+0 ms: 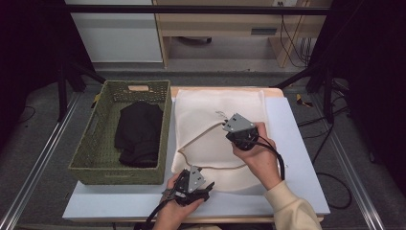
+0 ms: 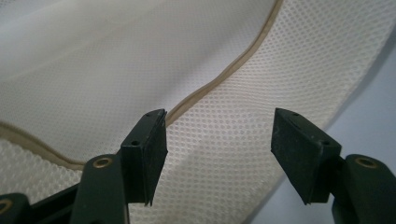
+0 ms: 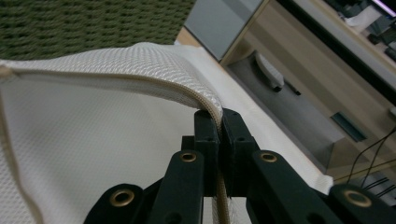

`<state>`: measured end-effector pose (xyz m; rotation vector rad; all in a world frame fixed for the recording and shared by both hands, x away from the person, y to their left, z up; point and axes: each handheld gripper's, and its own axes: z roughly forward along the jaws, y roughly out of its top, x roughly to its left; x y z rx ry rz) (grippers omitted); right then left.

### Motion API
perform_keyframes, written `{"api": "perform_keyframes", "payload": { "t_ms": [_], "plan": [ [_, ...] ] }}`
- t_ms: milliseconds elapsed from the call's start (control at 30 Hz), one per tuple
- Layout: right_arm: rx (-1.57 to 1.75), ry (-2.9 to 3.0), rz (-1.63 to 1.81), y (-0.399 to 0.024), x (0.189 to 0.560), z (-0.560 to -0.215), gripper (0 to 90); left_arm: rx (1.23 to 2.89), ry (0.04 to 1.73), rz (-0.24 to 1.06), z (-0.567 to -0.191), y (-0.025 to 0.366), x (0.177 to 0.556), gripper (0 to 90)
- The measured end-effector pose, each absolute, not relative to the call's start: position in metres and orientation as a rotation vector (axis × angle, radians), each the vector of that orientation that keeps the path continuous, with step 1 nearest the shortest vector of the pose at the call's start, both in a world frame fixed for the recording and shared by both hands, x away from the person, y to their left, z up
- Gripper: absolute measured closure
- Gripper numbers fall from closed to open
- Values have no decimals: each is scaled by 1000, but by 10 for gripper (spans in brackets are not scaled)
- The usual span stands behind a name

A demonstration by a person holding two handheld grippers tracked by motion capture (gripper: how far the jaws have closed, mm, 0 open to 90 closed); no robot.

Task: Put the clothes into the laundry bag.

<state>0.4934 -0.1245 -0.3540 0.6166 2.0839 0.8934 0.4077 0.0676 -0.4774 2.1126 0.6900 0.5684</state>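
On the pale blue counter, a cream mesh laundry bag with a tan zipper edge lies flat beside a green woven basket that contains a black folded garment. Right tool: jaws closed tight on the bag's tan edge, with that edge lifted off the counter. Left tool: jaws apart at the bag's near edge, mesh visible between them, pads not touching it.
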Motion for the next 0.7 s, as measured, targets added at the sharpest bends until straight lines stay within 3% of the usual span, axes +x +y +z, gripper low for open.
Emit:
{"api": "perform_keyframes", "payload": {
  "t_ms": [700],
  "plan": [
    [624,2035,957,-122,502,-342,867,1993,652,479,-447,68,402,308]
  ]
}}
